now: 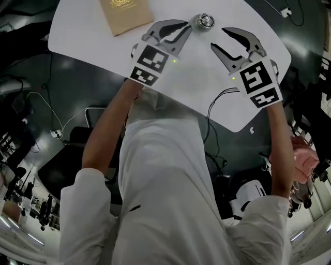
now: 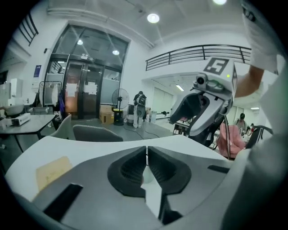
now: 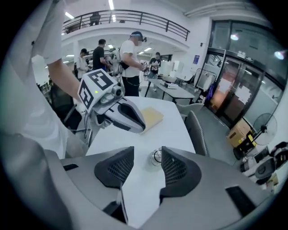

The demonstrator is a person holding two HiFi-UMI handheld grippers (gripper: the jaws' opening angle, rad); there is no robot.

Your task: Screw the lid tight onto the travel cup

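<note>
Tongs on the left hand come first: the grey plastic left tongs point(image 1: 182, 27) point(image 2: 146, 152), with black ribbed pads, are pressed together with nothing between them. The matching right tongs point(image 1: 219, 38) point(image 3: 147, 153) stand partly apart and clamp nothing. Both hang in the air above the white, round-cornered surface point(image 1: 207, 88), touching neither it nor anything on it.

The small silver metal travel cup point(image 1: 204, 21) point(image 3: 156, 156) stands on the surface toward its far side. In the head view it shows between the two pairs of tips, nearer the left pair. In the right gripper view it sits in the gap of the right tongs but beyond them, on the surface. It stands upright with its long axis vertical, and its round shiny lid point(image 1: 204, 20) faces straight up. Whether the lid is fully tightened cannot be told from here.

A flat tan booklet point(image 1: 124, 14) point(image 2: 53, 170) point(image 3: 151, 116) lies to the left of the cup, near the far edge and well apart from it.

Bare white surface lies all round the cup, widest on the near side toward the person. The near edge runs just beyond the person's chest, where thin black cables point(image 1: 217, 101) hang down. Beyond the far edge stands a grey chair point(image 2: 90, 133) point(image 3: 196, 130), with open dark floor behind it.
</note>
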